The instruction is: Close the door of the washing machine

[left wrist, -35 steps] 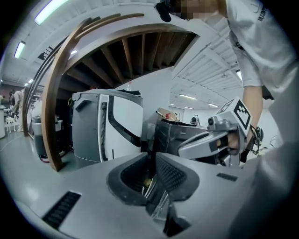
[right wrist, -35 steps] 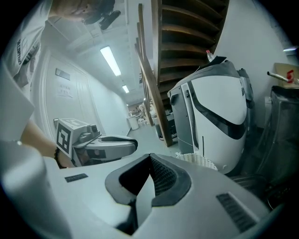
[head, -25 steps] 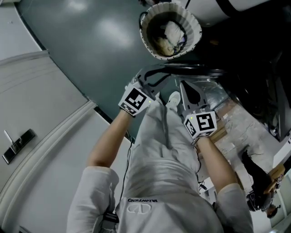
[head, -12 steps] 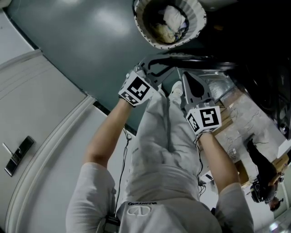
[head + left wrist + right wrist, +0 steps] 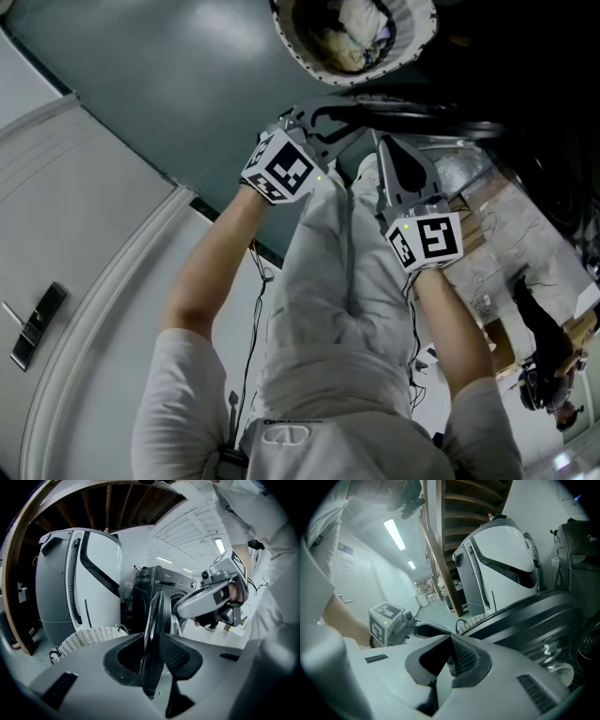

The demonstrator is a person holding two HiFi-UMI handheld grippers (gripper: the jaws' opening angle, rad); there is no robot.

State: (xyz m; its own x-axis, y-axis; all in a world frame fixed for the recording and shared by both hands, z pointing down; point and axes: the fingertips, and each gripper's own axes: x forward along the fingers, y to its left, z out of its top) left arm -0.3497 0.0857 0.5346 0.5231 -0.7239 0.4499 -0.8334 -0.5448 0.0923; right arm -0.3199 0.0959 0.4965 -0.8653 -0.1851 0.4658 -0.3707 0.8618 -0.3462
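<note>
Fingers (image 5: 309,114) of the left gripper (image 5: 354,124) parted, those of the right gripper (image 5: 382,145) pinched together, in the head view. Left gripper view: the open door (image 5: 157,616) stands upright, edge-on between its fingers, washing machine (image 5: 161,581) beyond. Right gripper view: the door's rim lies just right of empty fingers.

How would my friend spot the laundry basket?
Find the tall, rounded white machine next to the dark washing machine. The basket stands at its foot. It alone is round, white and woven, with crumpled clothes inside.
</note>
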